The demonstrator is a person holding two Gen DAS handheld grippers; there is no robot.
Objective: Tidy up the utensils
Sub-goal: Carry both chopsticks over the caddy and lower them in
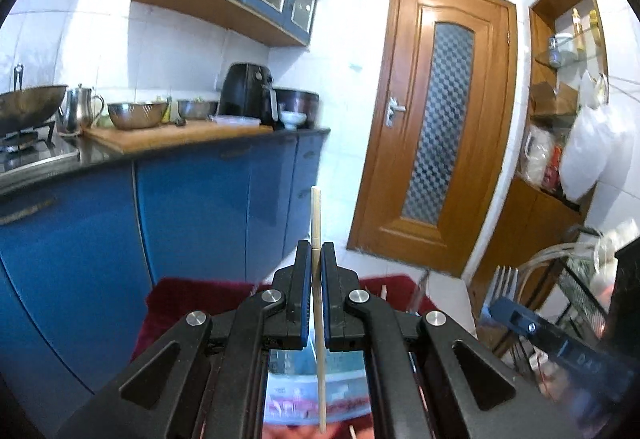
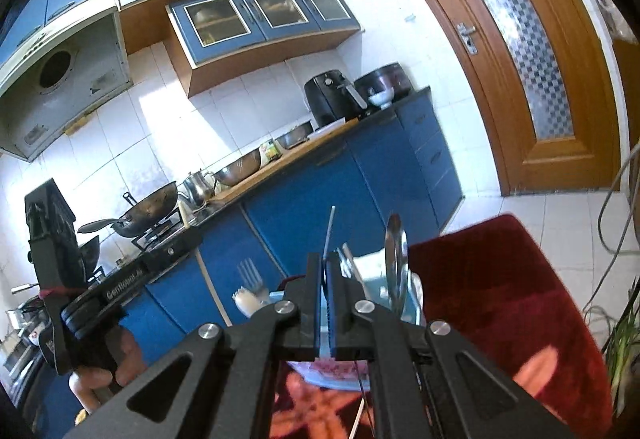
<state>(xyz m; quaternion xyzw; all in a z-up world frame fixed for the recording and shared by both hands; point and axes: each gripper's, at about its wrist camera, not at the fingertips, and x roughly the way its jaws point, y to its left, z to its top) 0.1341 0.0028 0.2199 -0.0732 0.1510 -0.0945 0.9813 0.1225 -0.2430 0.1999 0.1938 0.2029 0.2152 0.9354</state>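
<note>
My left gripper (image 1: 316,255) is shut on a pale wooden chopstick (image 1: 315,215) that stands upright, its top above the fingertips and its lower end below the jaws. My right gripper (image 2: 325,259) is shut on a thin metal utensil handle (image 2: 329,231) that points up. Just beyond the right gripper a light blue holder (image 2: 374,285) carries a metal spoon (image 2: 394,251), and a fork (image 2: 249,275) and a white-handled piece (image 2: 250,301) stand to its left. The left gripper's body (image 2: 52,279) shows at the left of the right wrist view. A fork (image 1: 505,283) shows in the left wrist view.
A dark red cloth (image 2: 500,299) covers the surface below both grippers. Blue kitchen cabinets (image 1: 200,207) with a counter of bowls, a kettle, a wok and a black air fryer (image 1: 248,95) stand ahead. A wooden door (image 1: 432,119) is at the right, with a wire rack (image 1: 576,287) nearby.
</note>
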